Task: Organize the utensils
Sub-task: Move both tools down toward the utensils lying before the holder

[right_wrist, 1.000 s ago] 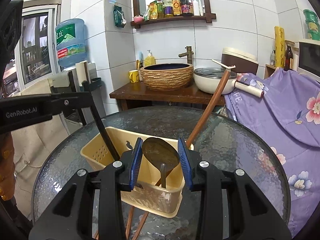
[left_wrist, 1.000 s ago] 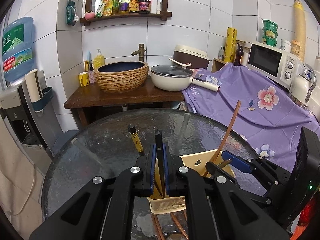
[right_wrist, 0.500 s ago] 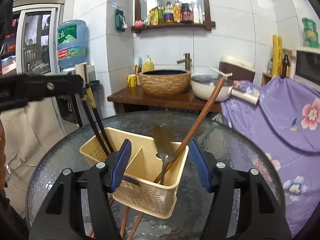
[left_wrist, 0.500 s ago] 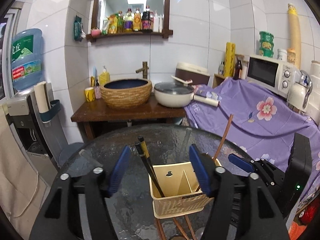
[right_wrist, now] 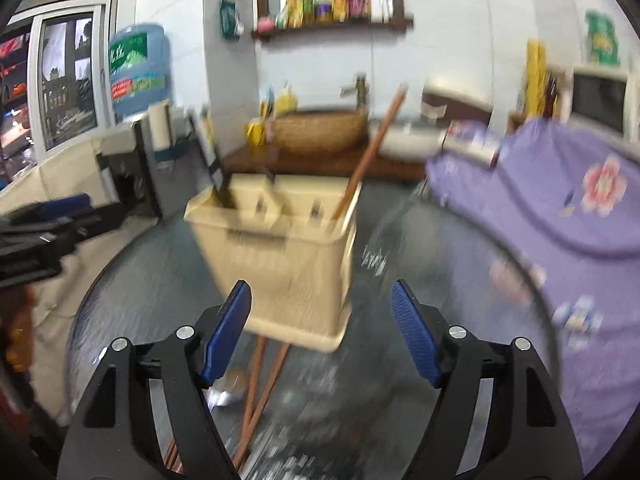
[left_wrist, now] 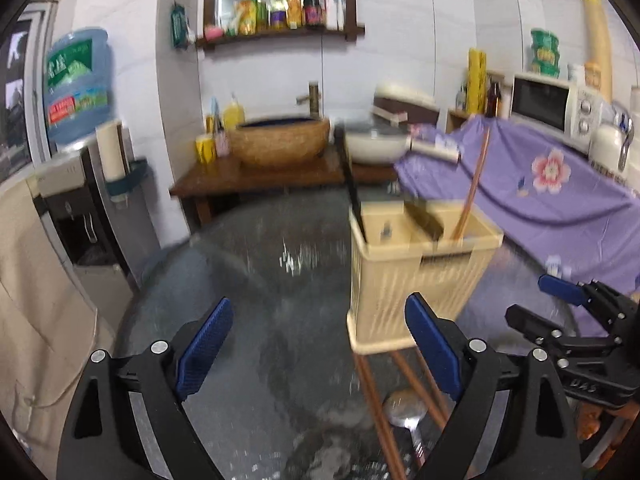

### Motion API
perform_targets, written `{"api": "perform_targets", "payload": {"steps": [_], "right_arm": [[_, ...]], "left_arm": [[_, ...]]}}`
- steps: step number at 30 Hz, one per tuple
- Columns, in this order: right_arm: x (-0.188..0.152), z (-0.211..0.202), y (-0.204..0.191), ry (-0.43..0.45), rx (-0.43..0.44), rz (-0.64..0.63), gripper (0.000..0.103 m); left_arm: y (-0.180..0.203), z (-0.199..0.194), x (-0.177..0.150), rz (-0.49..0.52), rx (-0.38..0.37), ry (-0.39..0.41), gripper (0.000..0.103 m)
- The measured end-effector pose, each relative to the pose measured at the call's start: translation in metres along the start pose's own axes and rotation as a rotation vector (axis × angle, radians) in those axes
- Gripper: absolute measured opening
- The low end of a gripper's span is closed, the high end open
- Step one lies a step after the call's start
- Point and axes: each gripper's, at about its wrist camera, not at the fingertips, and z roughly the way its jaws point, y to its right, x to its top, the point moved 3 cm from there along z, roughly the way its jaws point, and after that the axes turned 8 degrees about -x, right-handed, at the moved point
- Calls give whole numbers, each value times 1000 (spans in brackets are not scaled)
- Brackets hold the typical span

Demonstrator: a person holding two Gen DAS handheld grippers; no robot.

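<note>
A cream plastic utensil caddy (left_wrist: pixel 416 276) (right_wrist: pixel 280 256) stands on the round glass table (left_wrist: pixel 248 288). In it stand black chopsticks (left_wrist: pixel 350 184) (right_wrist: pixel 218 172), a brown wooden stick (left_wrist: pixel 474 184) (right_wrist: pixel 370 148) and a dark spoon (left_wrist: pixel 426 218). Brown chopsticks (left_wrist: pixel 374 396) (right_wrist: pixel 262 384) and a metal spoon (left_wrist: pixel 404 412) (right_wrist: pixel 230 390) lie on the glass before the caddy. My left gripper (left_wrist: pixel 316 344) is open and empty, low before the caddy. My right gripper (right_wrist: pixel 320 336) is open and empty, just short of the caddy. Both views are blurred.
A purple flowered cloth (left_wrist: pixel 560 196) (right_wrist: pixel 560 200) drapes the counter to the right of the table. A wooden stand with a woven basin (left_wrist: pixel 280 140) and a white pot (left_wrist: pixel 376 144) is behind. A water dispenser (left_wrist: pixel 76 92) stands at the left.
Both grippers have opened wide, let go of the black chopsticks and the spoon into the caddy, and pulled back and down toward the table's near side.
</note>
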Motion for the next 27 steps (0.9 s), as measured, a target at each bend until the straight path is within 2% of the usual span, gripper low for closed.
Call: {"api": "perform_targets", "payload": {"steps": [1, 2, 3, 6, 12, 16, 21, 27], "right_arm": [[-12, 4, -2, -36, -23, -11, 72], [-24, 8, -5, -64, -46, -23, 72], [-32, 10, -7, -80, -54, -32, 72], [-55, 18, -15, -143, -48, -49, 72], [-80, 34, -22, -235, -55, -32, 67], [-88, 46, -23, -286, -30, -3, 64], [-87, 55, -24, -308, -58, 8, 60], [-87, 57, -27, -316, -96, -16, 59]], "left_arm": [[-2, 9, -12, -2, 5, -38, 81], [-3, 15, -21, -2, 10, -66, 73], [-3, 25, -34, -2, 10, -112, 65], [-6, 42, -63, -48, -21, -198, 51], [-3, 53, -90, -76, -59, -266, 38], [0, 55, -102, -89, -88, -293, 35], [5, 55, -106, -104, -122, -299, 34], [14, 60, -110, -94, -142, -321, 34]]}}
